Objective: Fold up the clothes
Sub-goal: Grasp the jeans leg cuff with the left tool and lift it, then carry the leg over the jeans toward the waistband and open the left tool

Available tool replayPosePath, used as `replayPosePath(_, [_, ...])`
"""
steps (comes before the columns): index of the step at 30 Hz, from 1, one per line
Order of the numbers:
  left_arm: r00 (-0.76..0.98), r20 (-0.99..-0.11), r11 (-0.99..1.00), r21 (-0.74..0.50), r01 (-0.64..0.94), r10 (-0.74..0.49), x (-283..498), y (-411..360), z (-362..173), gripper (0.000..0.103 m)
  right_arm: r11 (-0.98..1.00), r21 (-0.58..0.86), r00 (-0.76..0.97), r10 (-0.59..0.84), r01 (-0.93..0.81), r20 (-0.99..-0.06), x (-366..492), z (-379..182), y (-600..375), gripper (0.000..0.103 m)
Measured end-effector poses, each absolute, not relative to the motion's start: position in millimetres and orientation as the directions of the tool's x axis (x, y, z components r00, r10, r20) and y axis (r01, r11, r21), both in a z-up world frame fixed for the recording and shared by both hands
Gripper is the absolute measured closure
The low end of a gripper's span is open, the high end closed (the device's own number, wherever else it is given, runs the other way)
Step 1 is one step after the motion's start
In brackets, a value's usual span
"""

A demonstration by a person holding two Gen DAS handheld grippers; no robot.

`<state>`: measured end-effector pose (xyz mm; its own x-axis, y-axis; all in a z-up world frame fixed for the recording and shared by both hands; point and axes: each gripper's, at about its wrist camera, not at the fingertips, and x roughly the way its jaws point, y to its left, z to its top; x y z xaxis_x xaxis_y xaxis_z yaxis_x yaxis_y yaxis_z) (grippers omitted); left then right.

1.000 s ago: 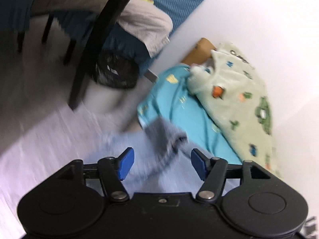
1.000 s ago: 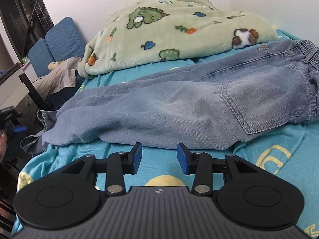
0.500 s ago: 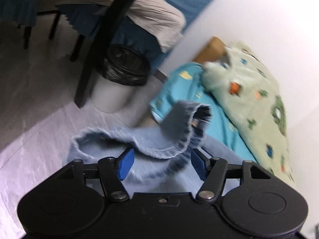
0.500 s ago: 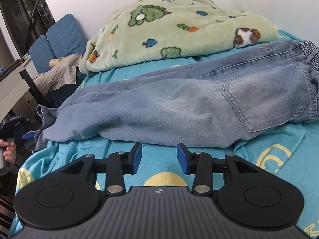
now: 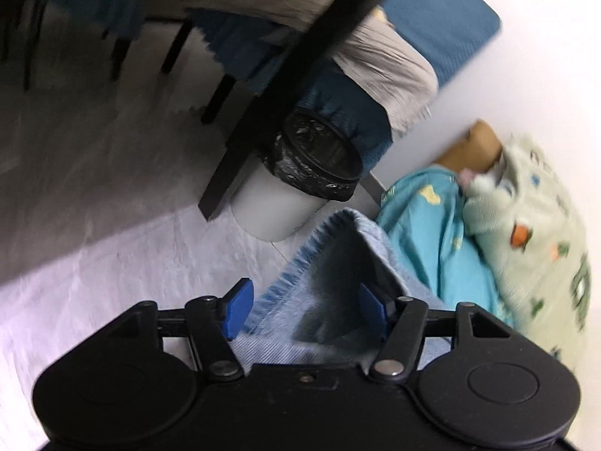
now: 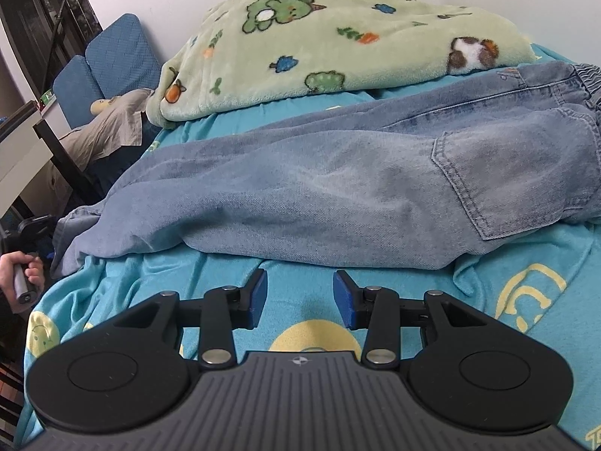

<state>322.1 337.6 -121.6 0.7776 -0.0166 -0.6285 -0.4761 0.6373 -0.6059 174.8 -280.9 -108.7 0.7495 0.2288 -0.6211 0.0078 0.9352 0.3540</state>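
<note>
Denim fills the gap ahead of my left gripper [image 5: 304,310]: the frayed hem of the jeans [image 5: 338,263] pokes up between the two blue pads, which stand wide apart, and I cannot tell whether either pad presses the cloth. Past that hem the bed drops away to pale floor [image 5: 94,270], with a white bin lined in black plastic [image 5: 296,188] and a dark table leg [image 5: 278,94] near the bed's corner. My right gripper [image 6: 299,295] hangs with its jaws parted and nothing between them, just above the turquoise sheet [image 6: 526,263], close to the near edge of the jeans [image 6: 338,191]. From this side the jeans lie lengthwise across the bed, waistband at the far right, leg ends trailing off the left edge beside my left hand [image 6: 22,268]. Behind them a green fleece blanket [image 6: 338,37] is heaped against the wall, touching the denim's far edge and leaving bare sheet only along the near side.
</note>
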Motion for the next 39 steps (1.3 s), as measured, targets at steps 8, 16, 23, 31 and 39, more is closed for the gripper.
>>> replayPosePath(8, [0.785, -0.601, 0.445, -0.749, -0.490, -0.147, 253, 343, -126, 0.033, 0.938, 0.347, 0.760, 0.230, -0.006, -0.607, 169, -102, -281, 0.061])
replayPosePath(16, [0.764, -0.594, 0.282, -0.800, -0.529, -0.251, 259, 326, -164, 0.028, 0.942, 0.336, 0.757, 0.230, -0.015, -0.612, 166, -101, -279, 0.061])
replayPosePath(23, [0.771, -0.606, 0.305, -0.785, -0.539, -0.196, 291, 326, -189, 0.024, 0.942, 0.335, 0.745, 0.232, -0.013, -0.625, 171, -105, -277, 0.061])
replayPosePath(31, [0.803, -0.582, 0.370, -0.780, -0.505, -0.128, 316, 316, -175, 0.070, 0.945, 0.326, 0.732, 0.236, -0.020, -0.639, 176, -109, -273, 0.061])
replayPosePath(39, [0.890, -0.456, 0.698, -0.641, -0.319, -0.012, 306, 276, -80, 0.088, 0.941, 0.338, 0.757, 0.235, -0.020, -0.610, 169, -99, -276, 0.061])
